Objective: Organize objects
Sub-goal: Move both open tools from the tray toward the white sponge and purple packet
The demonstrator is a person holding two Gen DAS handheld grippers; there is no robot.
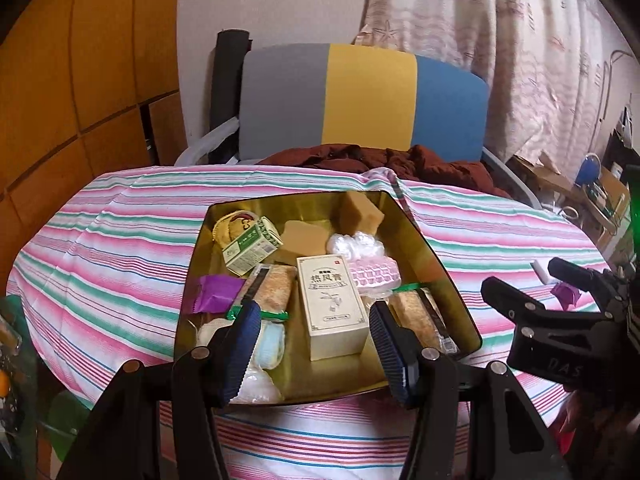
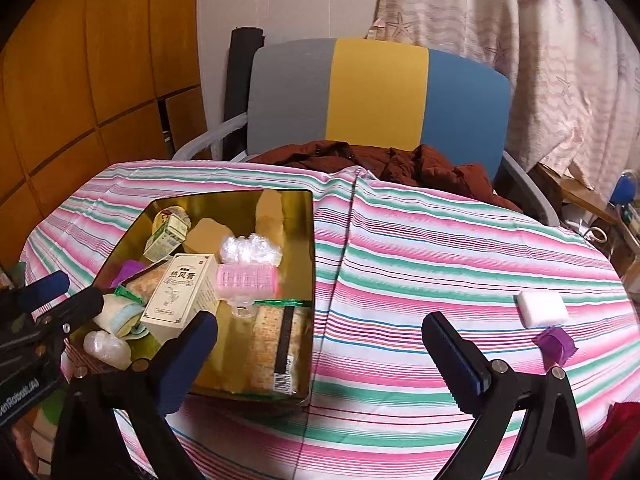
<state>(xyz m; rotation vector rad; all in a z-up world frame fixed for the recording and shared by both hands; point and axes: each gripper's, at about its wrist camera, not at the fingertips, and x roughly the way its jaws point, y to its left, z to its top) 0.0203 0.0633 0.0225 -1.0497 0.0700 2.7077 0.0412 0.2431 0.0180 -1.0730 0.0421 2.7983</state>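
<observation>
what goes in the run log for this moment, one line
left gripper open, empty | right gripper open, empty | gold tin filled | white block, purple packet outside on cloth

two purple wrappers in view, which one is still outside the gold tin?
The purple wrapper on the striped tablecloth beside the white block; the other lies inside the gold tin.

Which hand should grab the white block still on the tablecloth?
Right. The right gripper is open and empty, nearer the white block; the left gripper hangs over the gold tray.
</observation>
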